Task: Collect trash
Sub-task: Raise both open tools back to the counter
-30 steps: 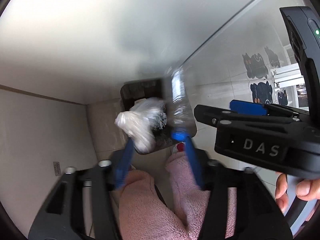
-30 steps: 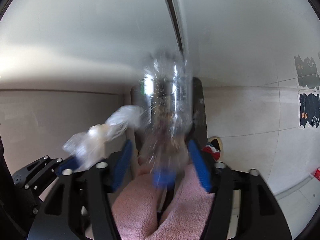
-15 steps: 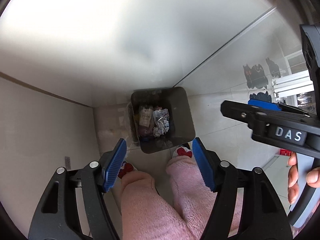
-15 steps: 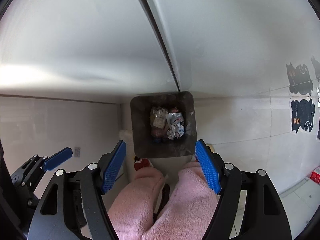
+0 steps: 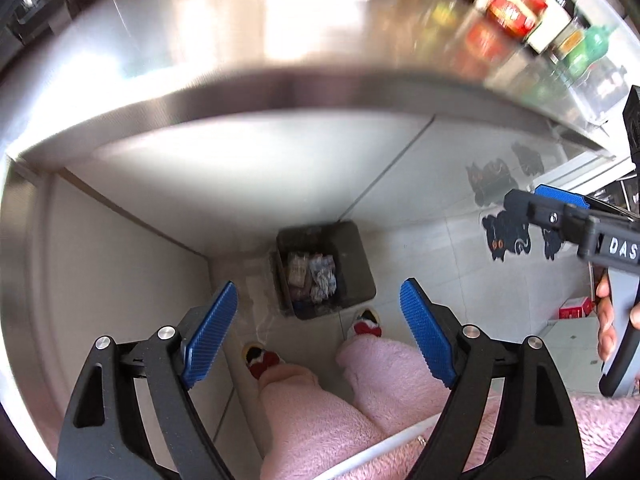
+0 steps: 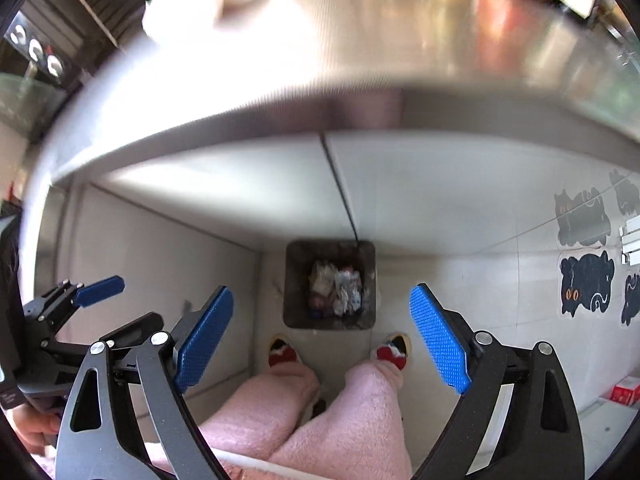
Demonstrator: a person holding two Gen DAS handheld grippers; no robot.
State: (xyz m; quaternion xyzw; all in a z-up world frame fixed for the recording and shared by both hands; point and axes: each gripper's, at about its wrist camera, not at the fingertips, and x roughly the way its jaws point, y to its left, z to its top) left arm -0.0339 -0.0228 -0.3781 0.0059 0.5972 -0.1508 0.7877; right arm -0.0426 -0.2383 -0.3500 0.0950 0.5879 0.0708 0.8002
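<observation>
So the biggest thing in shot is the steel table [image 5: 320,92], its near edge running right across both wrist views, with a blurry row of bottles [image 5: 540,12] at its far right. Under that edge sits the floor [image 5: 420,248] and a dark square trash bin [image 5: 360,256] tucked against the cabinet front, straight below both cameras. The collected trash [image 5: 312,276] is lying in the bottom of it: crumpled wrappers and what looks like plastic, hard to tell more.

The left hand-held gripper [image 5: 320,332] is spread wide with nothing between its blue pads, and the right hand-held gripper [image 6: 324,340] is the same, wide apart and empty. Both hang high over the bin, well apart from it, roughly level with the table edge.

My read is that the drop is done and the step now is going up to the table for the next bit of rubbish. To do that well I'd say:

- Leave the jaws wide so they're ready for the next pickup.
- Clear the table's near edge before swinging forward, it's close overhead.
- Steady the view first, the tabletop is too smeared to pick a target.
- Keep the two grippers apart so they don't clip each other.
</observation>
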